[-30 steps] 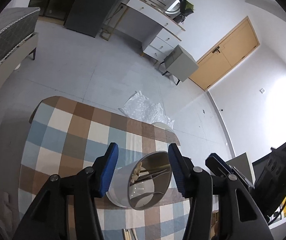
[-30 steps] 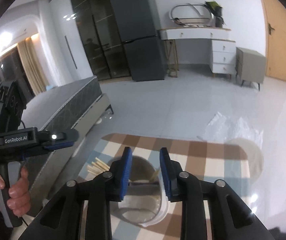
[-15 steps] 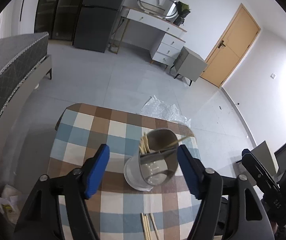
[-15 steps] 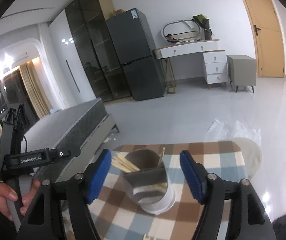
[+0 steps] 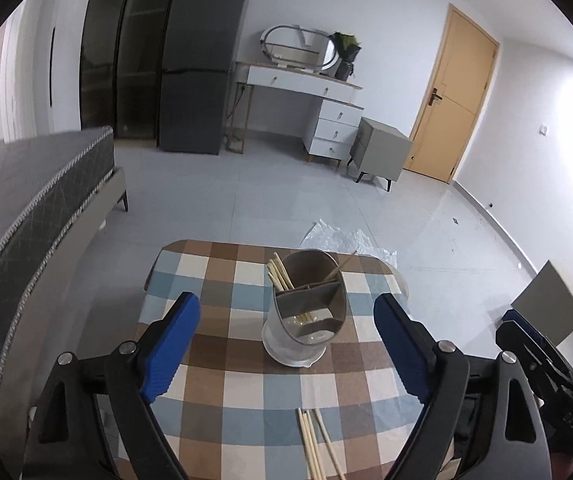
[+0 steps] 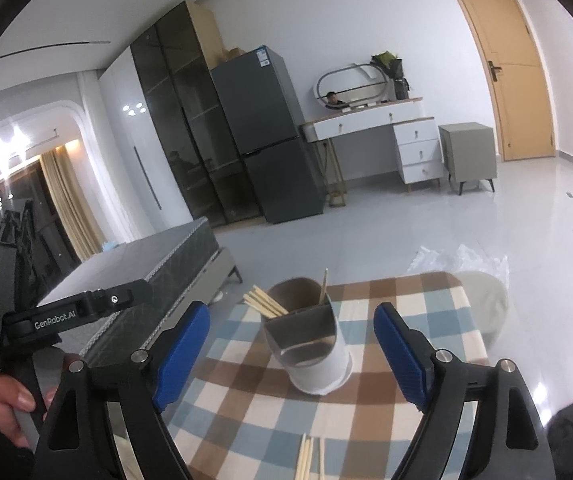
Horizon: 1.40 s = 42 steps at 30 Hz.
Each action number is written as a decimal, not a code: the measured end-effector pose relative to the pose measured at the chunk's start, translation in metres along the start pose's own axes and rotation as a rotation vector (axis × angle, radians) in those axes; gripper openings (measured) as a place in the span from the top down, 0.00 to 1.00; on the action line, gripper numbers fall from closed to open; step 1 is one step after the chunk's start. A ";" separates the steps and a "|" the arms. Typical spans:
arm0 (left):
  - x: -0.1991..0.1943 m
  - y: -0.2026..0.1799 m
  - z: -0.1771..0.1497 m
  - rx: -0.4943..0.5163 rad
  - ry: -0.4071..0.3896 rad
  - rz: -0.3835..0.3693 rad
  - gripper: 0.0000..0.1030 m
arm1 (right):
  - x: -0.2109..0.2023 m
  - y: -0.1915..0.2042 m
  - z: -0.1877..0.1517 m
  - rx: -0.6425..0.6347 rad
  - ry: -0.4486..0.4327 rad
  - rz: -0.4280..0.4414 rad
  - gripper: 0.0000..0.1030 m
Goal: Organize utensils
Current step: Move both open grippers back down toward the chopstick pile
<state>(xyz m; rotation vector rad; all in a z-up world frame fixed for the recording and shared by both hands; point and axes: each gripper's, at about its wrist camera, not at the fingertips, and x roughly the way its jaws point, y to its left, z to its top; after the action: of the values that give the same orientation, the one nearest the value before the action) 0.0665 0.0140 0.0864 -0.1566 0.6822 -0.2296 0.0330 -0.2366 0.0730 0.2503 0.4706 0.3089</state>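
A round utensil holder (image 5: 304,320) (image 6: 310,340) with inner dividers stands upright on the checked tablecloth (image 5: 246,396) (image 6: 426,312). Several wooden chopsticks (image 5: 280,276) (image 6: 264,304) lean out of its far left compartment, and a single one (image 5: 340,270) (image 6: 323,286) sticks out on the right. More loose chopsticks (image 5: 318,448) (image 6: 310,458) lie on the cloth near the front edge. My left gripper (image 5: 286,348) and my right gripper (image 6: 292,354) hang back from the holder, jaws still opening, nothing between the blue pads.
The small table (image 5: 166,256) ends just behind the holder. A white stool (image 6: 486,304) and crumpled clear plastic (image 5: 342,240) lie beyond it on the tiled floor. A grey bed (image 5: 26,208) runs along the left. A hand (image 6: 2,404) holds the left gripper's handle.
Both grippers let go of the holder, opened wide and drew back and up from it. The holder went from tilted between the jaws to standing upright, and loose chopsticks came into view at the front.
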 end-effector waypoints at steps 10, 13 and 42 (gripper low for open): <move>-0.019 -0.012 -0.028 0.064 -0.052 0.031 0.15 | -0.026 -0.004 -0.035 0.036 -0.021 -0.029 0.12; -0.020 -0.012 -0.036 0.070 -0.061 0.040 0.14 | -0.028 -0.005 -0.047 0.037 -0.019 -0.046 0.09; 0.062 0.017 -0.132 0.004 0.103 0.096 0.14 | 0.034 -0.023 -0.136 -0.011 0.300 -0.187 0.02</move>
<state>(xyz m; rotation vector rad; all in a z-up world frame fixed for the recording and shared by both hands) 0.0318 0.0054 -0.0562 -0.1089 0.7895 -0.1479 0.0020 -0.2240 -0.0653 0.1473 0.7835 0.1660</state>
